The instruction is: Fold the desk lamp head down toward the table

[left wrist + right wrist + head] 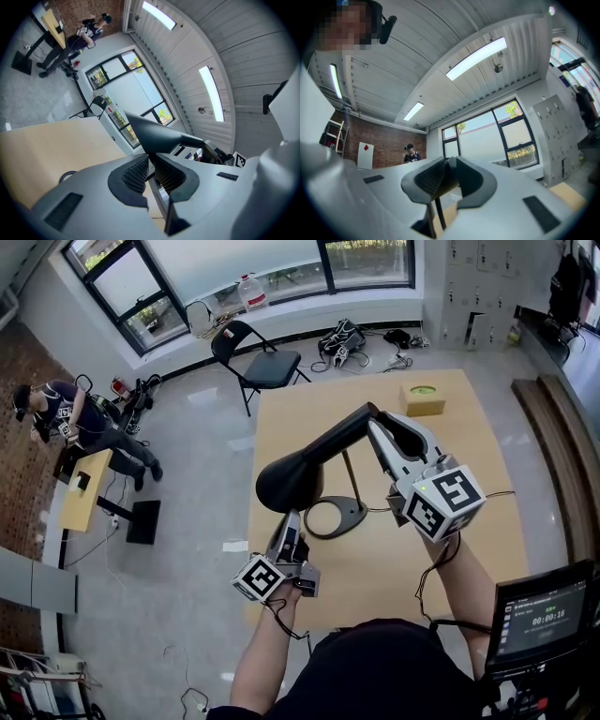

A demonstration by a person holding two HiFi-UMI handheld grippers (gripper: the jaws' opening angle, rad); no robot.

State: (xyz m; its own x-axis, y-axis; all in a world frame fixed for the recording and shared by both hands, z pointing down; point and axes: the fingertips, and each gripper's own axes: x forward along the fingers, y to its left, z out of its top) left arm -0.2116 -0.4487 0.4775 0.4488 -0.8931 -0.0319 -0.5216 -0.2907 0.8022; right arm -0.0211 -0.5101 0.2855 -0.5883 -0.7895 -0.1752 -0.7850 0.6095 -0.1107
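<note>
In the head view the black lamp head [289,479] hangs over the wooden table [469,446], at about 10 o'clock from the round base [336,517]. The left gripper [289,519] reaches it from 6 o'clock. The right gripper [375,418] holds the top of the lamp arm [337,439], at 1 o'clock from the base. Nothing holds the base, so a hard pull downward could lift or slide it.

In the left gripper view the jaws of the left gripper [150,159] are nearly pressed together and pinch only the thin lower rim of the lamp head [154,133]. Such a small bite may slip off.

In the right gripper view the right gripper [449,164] is clamped on the dark lamp arm [446,180]. If this hold twists, the hinge may resist and the lamp may tip.
</note>
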